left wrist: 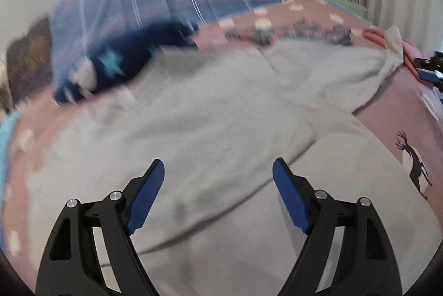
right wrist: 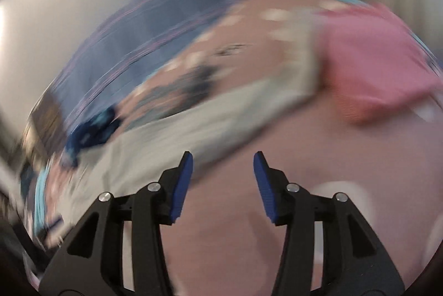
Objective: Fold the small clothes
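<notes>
Grey garment [left wrist: 210,113]: spread across the pink bedcover [left wrist: 409,113], one crease running toward two o'clock, edges uneven; folding looks barely begun. Left gripper [left wrist: 218,171]: jaws wide apart, empty, hovering over the cloth's near part. Right gripper [right wrist: 223,160]: jaws apart, nothing between them, above bare cover. Pink garment [right wrist: 371,66]: at one o'clock in the blurred right view, seemingly folded. Navy starred piece [left wrist: 110,66]: at ten o'clock, unfolded.
</notes>
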### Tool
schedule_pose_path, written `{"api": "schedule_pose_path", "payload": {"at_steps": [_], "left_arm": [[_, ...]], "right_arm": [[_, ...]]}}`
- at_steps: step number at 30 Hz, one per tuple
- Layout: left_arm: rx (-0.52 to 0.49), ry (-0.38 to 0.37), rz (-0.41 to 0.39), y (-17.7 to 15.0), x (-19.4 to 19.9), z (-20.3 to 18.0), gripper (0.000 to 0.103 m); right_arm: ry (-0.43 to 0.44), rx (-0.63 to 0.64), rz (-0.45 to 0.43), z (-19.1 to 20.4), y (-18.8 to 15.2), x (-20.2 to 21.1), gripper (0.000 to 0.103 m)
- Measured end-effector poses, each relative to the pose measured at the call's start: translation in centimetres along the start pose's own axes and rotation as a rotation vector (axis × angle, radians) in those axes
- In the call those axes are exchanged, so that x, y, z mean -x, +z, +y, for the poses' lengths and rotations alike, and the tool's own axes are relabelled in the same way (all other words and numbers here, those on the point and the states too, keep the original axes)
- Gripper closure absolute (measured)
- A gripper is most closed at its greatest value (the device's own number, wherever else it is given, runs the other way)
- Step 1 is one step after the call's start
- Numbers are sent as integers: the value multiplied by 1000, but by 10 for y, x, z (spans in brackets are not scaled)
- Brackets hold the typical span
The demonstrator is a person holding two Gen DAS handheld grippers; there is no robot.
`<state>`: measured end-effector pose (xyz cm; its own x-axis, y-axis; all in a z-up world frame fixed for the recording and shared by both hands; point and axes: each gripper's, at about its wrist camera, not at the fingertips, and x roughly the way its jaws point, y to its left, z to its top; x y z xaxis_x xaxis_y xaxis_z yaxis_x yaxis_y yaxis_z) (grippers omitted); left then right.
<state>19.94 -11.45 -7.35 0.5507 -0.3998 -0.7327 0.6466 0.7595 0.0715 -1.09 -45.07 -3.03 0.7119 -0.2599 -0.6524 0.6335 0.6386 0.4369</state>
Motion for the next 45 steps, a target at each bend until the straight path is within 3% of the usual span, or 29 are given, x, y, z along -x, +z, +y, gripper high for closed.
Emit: {"api": "schedule_pose_path", "payload": {"at_steps": [1,5,8,9,13,16,17,22,26,30,33,35,39,43,44,45], "left_arm": [[14,-21,67,-4,-20,-3,21],[18,-17,60,-7,-20,-4,19],[14,-10,60,-8,-21,-4,19],[9,-3,58,-9,-20,-7,18],[15,-7,53,-9,-19,-4,18],[21,-14,49,-9,-18,-3,18],[22,-15,48,-9,-17,-3,18],[25,-19,48,-9,-17,-2,18],[26,-21,49,-9,-17,-2,18],[27,-23,48,-10,-17,-1,18],[28,-22,48,-10,-17,-1,18],[28,-23,48,-10,-17,-1,18],[28,-23,48,-10,-17,-1,18],[30,-27,49,-10,-17,-1,18],[31,-28,49,-9,-17,-1,18],[33,-30,49,-10,-17,-1,18]], "right_arm": [[-15,-24,6,-11,3,0,54],[-75,-41,14,-24,14,-3,54],[-109,35,-9,5,24,-12,47],[-128,58,-11,16,26,-17,40],[-317,211,-20,74,38,-61,34],[-505,298,23,81,37,-96,35],[-532,288,45,71,36,-100,36],[-451,135,43,-4,10,-42,28],[-404,37,-1,-52,-11,18,29],[-359,22,-71,-56,-8,42,38],[-323,208,-108,-3,1,32,42],[-303,397,-111,38,9,10,42],[-383,606,-68,82,24,-49,45],[-448,637,46,84,36,-108,50],[-474,629,57,79,38,-117,54],[-485,614,59,77,40,-121,67]]}}
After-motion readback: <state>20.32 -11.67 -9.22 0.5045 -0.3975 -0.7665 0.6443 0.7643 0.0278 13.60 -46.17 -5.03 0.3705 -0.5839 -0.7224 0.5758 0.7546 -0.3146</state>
